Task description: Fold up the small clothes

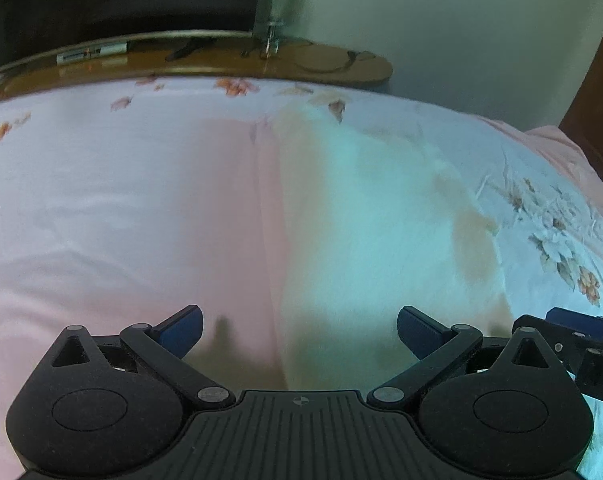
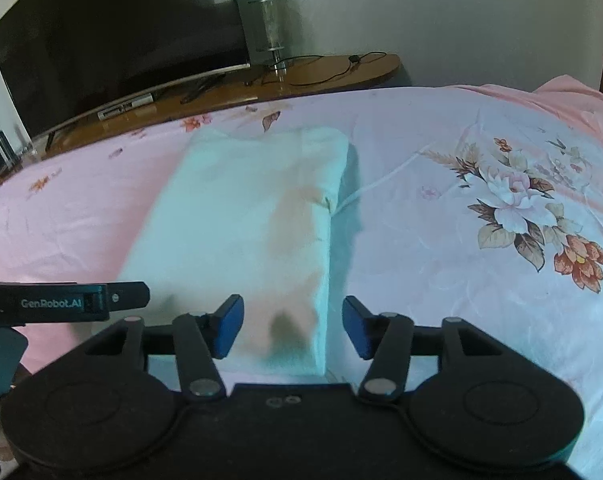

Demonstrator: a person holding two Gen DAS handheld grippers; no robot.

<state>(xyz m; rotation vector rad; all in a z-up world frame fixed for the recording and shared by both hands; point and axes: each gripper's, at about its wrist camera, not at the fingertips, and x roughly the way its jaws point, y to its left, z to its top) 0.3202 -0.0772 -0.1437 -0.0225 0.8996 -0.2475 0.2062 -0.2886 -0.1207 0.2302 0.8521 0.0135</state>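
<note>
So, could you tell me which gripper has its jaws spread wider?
The left gripper: its blue pads sit far apart, whereas the right gripper shows a narrower gap, over the folded garment.

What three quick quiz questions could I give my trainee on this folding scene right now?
1. True or false: the right gripper is clamped on the pale garment.
2. What does the garment lie on? A) floral bedsheet B) wooden shelf C) floor
3. Fill in: the left gripper has its jaws ____.

Key: 1 false, its jaws are apart; 2 A; 3 open.
</note>
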